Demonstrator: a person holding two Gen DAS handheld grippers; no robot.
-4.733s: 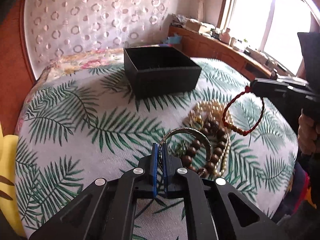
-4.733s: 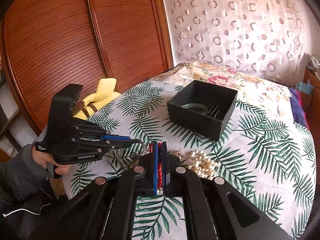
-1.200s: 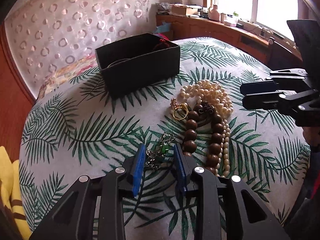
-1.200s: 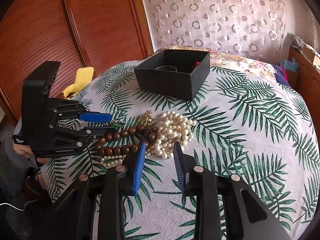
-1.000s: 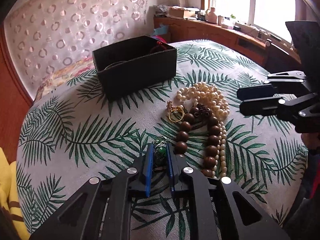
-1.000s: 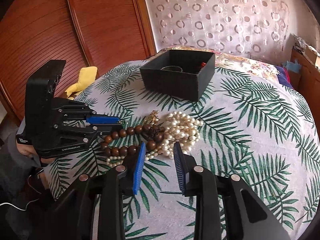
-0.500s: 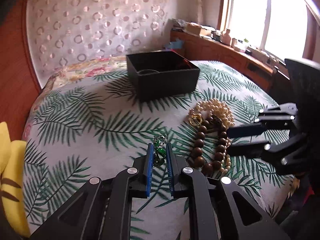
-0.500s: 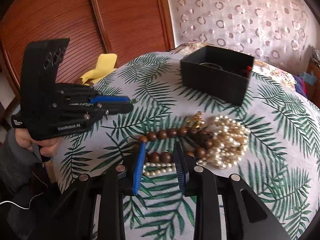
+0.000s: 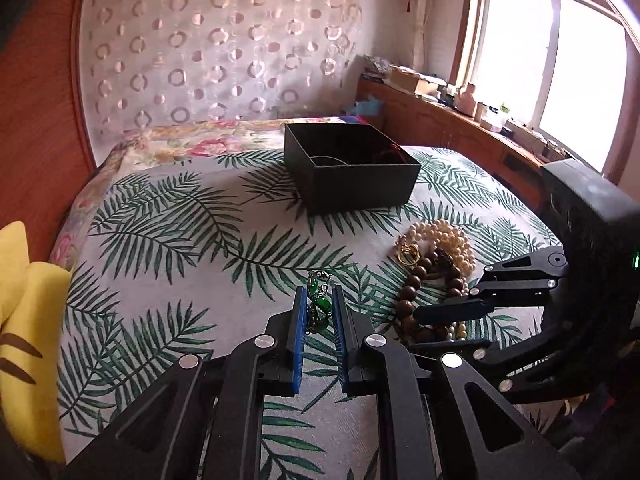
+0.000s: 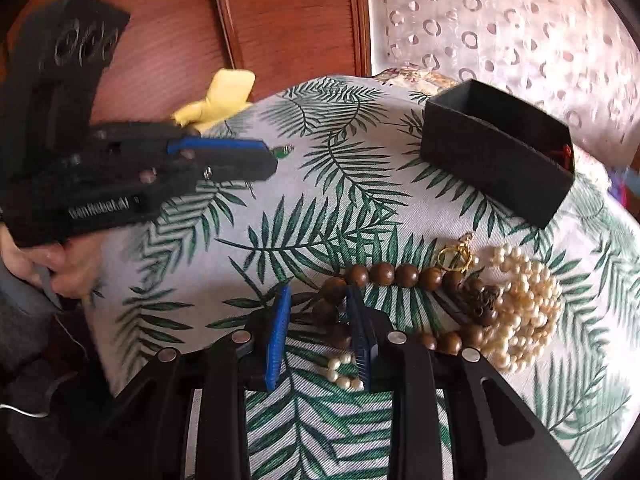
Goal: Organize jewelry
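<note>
My left gripper (image 9: 318, 297) is shut on a small green bead charm (image 9: 320, 307) with a silver chain, held just above the leaf-print cloth. In the right wrist view the left gripper (image 10: 272, 160) hangs at the left with the charm (image 10: 282, 153) at its tip. My right gripper (image 10: 320, 300) is low over the brown wooden bead bracelet (image 10: 394, 274), its jaws closing around a few beads, with a gap still on the left side. A pearl necklace (image 10: 528, 308) and a gold ring (image 10: 452, 258) lie beside the bracelet. The black box (image 9: 352, 168) stands further back.
The black box (image 10: 496, 160) holds a thin bangle and a red cord. A yellow cushion (image 9: 24, 320) lies at the bed's left edge. A wooden wardrobe (image 10: 280, 20) and a window ledge (image 9: 460, 112) with small items border the bed.
The left gripper closed on the green charm and lifted it off the cloth. The right gripper moved left from the pearls onto the wooden beads, and its jaws have narrowed.
</note>
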